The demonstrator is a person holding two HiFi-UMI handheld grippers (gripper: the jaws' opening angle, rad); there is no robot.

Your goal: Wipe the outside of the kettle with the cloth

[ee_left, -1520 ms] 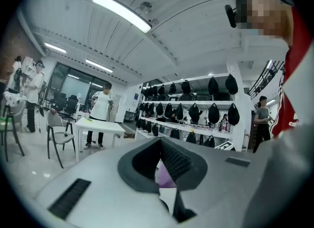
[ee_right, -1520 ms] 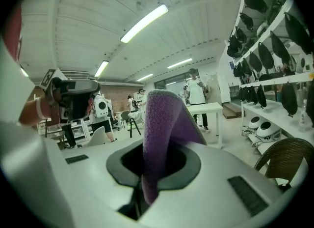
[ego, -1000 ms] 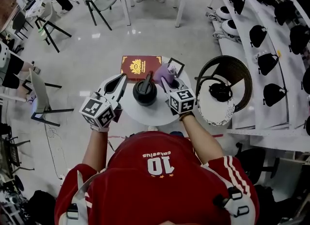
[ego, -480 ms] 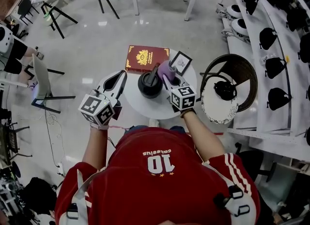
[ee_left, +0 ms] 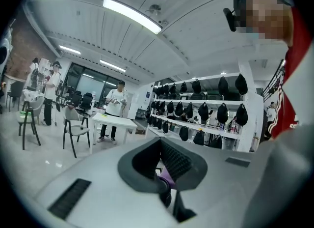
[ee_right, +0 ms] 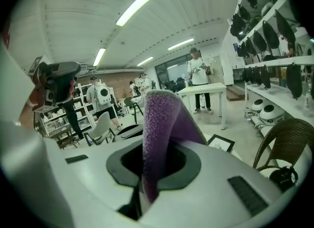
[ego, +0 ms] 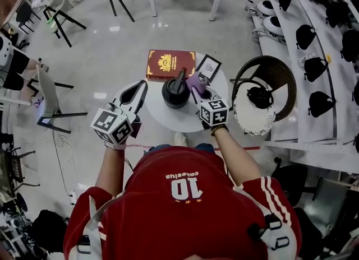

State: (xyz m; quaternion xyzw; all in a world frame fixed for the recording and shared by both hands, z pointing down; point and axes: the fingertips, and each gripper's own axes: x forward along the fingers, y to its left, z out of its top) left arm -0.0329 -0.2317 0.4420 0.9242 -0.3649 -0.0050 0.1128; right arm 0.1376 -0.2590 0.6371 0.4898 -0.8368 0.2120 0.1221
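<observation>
Pinching the limp purple cloth point(ego: 196, 80) in the clamped right gripper point(ego: 197, 91), just beside the black kettle point(ego: 175, 95) on the round table point(ego: 162, 120); holding the left gripper point(ego: 136, 92) closed, empty (kettle looking hard, slick, likely sliding, so probably needing bracing by its handle point(ego: 180, 78))

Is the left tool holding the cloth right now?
No, the purple cloth is pinched in the right tool, and the left tool is shut on nothing.
</observation>
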